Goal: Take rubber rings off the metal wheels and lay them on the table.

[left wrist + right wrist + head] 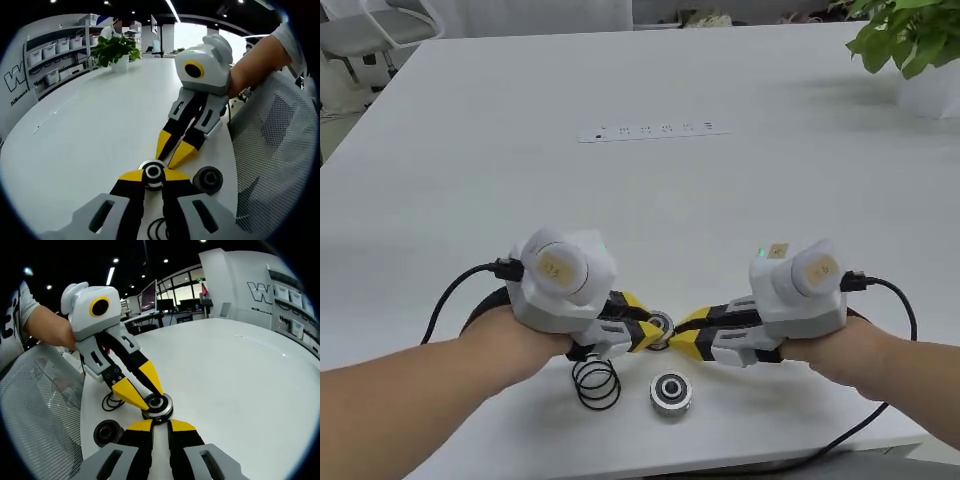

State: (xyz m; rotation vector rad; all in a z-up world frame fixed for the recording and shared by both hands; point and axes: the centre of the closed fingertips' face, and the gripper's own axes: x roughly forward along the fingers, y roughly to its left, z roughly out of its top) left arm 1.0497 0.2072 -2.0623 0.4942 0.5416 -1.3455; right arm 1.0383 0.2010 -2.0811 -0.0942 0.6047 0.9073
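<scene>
LEFT GRIPS, RIGHT PICKS: My left gripper [152,176] is clamped on a metal wheel [159,406] close to the near edge of the table [620,180]. My right gripper [161,426] meets it head-on w/ jaws narrow, tips at the wheel's rim; can't tell if they've caught any rubber. Black rubber rings [597,383] lie in a loose pile by the near edge, a second wheel [670,392] just beside them. To do this step well, I'd hold the left grip firm, nip only the ring's lip w/ the right, then peel outward, not twist, so the wheel doesn't slip.
</scene>
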